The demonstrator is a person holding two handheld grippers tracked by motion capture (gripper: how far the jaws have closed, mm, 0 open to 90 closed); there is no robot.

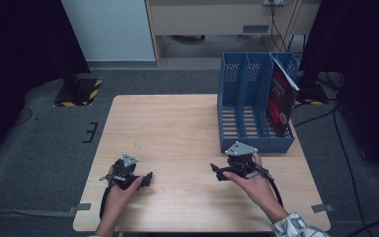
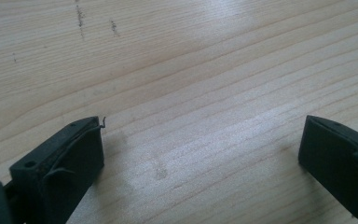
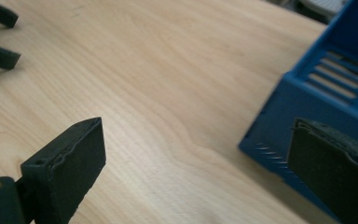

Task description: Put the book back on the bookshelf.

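Observation:
A blue file rack (image 1: 254,143) with three slots stands at the table's right side. A red book (image 1: 280,98) leans upright in its rightmost slot. My left gripper (image 1: 148,178) rests low on the table near the front left and points right; its jaws stand wide apart over bare wood (image 2: 200,135), holding nothing. My right gripper (image 1: 217,172) sits just in front of the rack and points left. It is open and empty (image 3: 196,135), with the rack's blue corner (image 3: 307,98) behind its right jaw. The left gripper's fingertips (image 3: 0,55) show far off in the right gripper view.
The light wooden table (image 1: 172,128) is bare between and beyond the grippers. Grey carpet surrounds it, with cables on the floor at right (image 1: 343,148) and a stand base with yellow-black tape (image 1: 78,92) at back left.

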